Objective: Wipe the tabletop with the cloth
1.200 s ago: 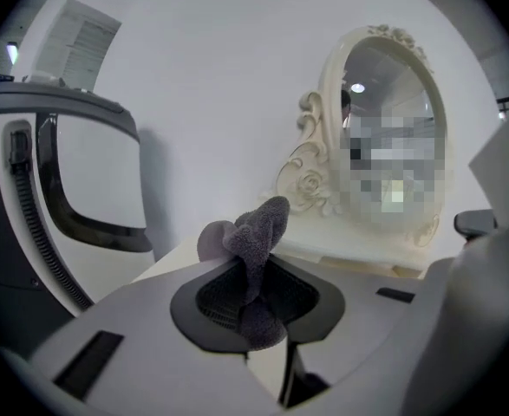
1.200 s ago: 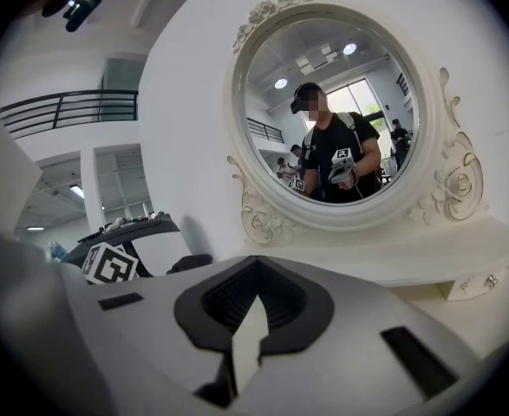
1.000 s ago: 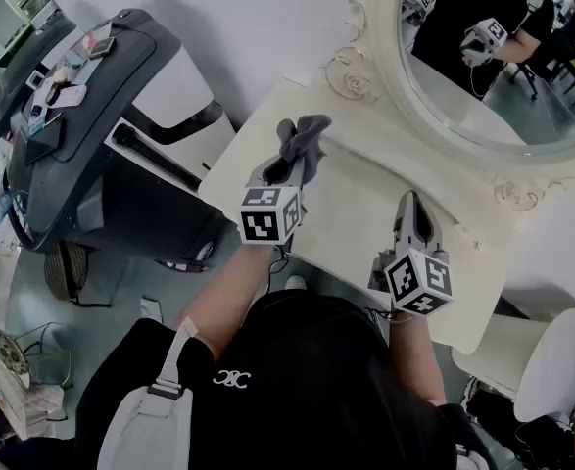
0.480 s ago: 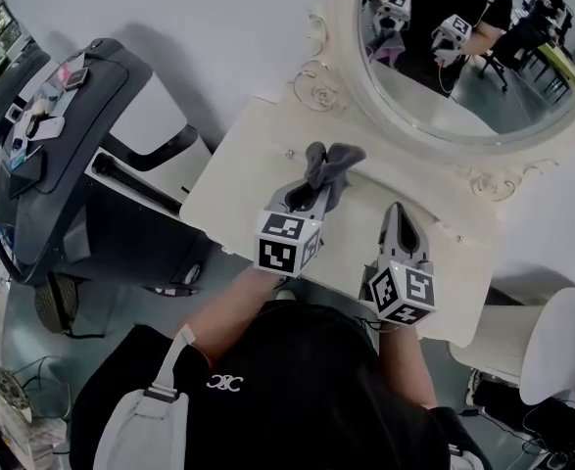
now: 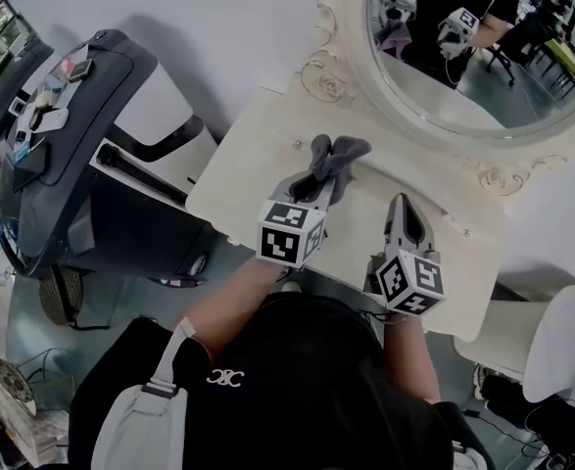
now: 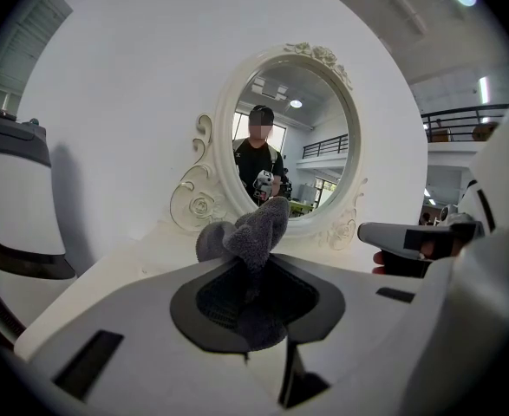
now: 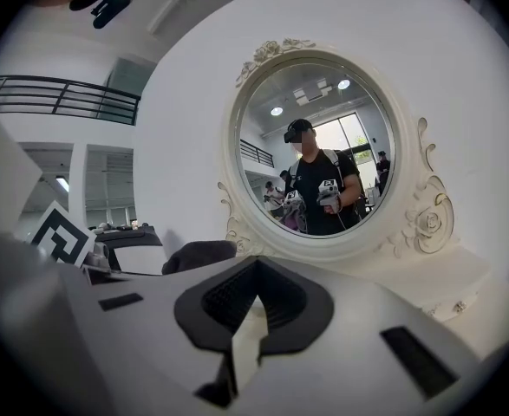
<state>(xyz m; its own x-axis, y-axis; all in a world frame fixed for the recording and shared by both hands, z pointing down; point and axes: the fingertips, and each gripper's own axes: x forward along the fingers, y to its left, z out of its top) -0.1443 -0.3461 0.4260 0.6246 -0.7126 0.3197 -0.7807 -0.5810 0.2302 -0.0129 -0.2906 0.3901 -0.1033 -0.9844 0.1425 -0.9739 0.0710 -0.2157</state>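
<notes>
Left gripper (image 5: 310,186) jaws pinching grey cloth (image 5: 332,158) above counter (image 5: 253,160). Right gripper (image 5: 406,211) jaws pressed together, holding nothing.

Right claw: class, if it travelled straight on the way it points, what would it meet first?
Most likely the lower rim of the mirror frame, directly ahead of the right claw; depth is unclear.

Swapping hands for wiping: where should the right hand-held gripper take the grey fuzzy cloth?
Probably by the bunched free end of the grey fuzzy cloth standing beyond the left hand-held gripper, coming from its right: the lower part is pinched in that gripper's jaws.
</notes>
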